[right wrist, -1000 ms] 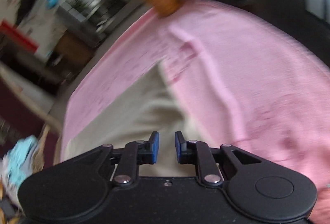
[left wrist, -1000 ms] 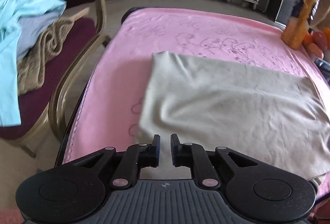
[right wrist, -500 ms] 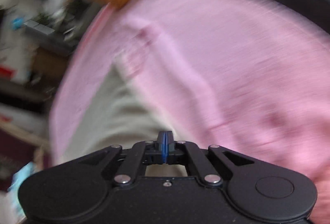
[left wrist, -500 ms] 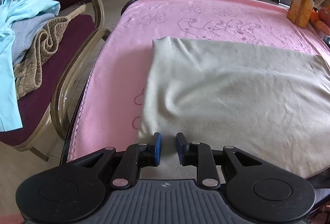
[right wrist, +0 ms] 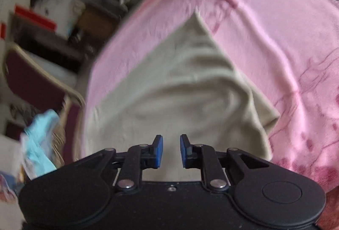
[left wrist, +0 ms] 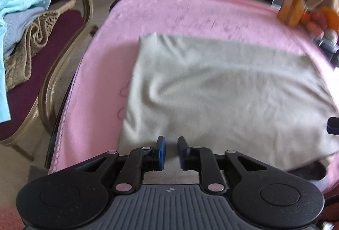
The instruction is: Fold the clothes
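A beige garment point(left wrist: 222, 86) lies folded flat as a wide rectangle on a pink blanket point(left wrist: 169, 11). My left gripper point(left wrist: 171, 145) hovers over the garment's near left corner; its pads stand a narrow gap apart with no cloth between them. In the right wrist view the same garment point(right wrist: 180, 90) runs away from me, and its right end point(right wrist: 269, 117) is rumpled and doubled over on the pink blanket point(right wrist: 275, 28). My right gripper point(right wrist: 171, 143) is above the garment's near part. Its jaws are opening and nothing sits between the blue pads.
To the left a dark red chair point(left wrist: 63, 56) with a curved wooden frame carries a pile of clothes point(left wrist: 21, 9), light blue on top. An orange bottle point(left wrist: 294, 3) and small orange items point(left wrist: 322, 18) stand at the blanket's far right corner. Shelving lines the far wall.
The right gripper's jaws were pressed together half a second ago and now stand apart, and more of the garment shows under it. The left gripper's gap widened slightly; it stayed over the near left corner.
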Demonstrator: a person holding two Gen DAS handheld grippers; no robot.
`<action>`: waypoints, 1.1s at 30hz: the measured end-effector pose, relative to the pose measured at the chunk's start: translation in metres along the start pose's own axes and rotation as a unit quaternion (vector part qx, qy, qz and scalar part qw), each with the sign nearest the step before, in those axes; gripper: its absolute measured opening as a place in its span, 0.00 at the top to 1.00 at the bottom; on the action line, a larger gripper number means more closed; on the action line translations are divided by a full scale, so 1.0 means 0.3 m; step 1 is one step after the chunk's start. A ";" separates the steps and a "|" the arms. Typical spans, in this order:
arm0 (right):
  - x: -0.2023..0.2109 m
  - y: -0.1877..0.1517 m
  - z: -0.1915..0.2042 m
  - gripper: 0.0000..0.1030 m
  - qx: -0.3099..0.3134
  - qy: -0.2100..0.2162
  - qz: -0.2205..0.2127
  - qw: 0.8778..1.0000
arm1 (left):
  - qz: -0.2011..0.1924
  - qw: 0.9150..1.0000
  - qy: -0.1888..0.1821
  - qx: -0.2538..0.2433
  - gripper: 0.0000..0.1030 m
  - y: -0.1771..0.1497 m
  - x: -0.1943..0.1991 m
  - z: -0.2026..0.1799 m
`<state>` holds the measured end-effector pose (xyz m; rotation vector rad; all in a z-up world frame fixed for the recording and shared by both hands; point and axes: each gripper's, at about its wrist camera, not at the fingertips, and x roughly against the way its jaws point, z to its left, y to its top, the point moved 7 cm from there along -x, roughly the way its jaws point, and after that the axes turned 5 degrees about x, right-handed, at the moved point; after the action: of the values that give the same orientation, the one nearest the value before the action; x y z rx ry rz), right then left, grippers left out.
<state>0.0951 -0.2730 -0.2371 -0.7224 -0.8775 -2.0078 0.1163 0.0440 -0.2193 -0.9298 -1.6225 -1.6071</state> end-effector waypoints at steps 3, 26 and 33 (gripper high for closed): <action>0.024 -0.021 -0.046 0.91 -0.043 -0.019 0.017 0.999 | 0.038 0.999 0.009 0.012 0.78 -0.050 0.008 0.036; 0.155 0.455 0.214 0.74 0.115 -0.011 -0.229 0.967 | -0.104 0.992 -0.004 0.076 0.85 0.434 -0.006 0.125; -0.094 0.504 0.035 0.83 0.061 -0.046 -0.149 0.986 | -0.060 0.991 -0.047 0.109 0.92 0.490 -0.154 0.112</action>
<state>0.2390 -0.3171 -0.2030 -0.6486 -1.2107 -2.1704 0.2664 0.0746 -0.1818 -0.8181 -1.9085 -1.4468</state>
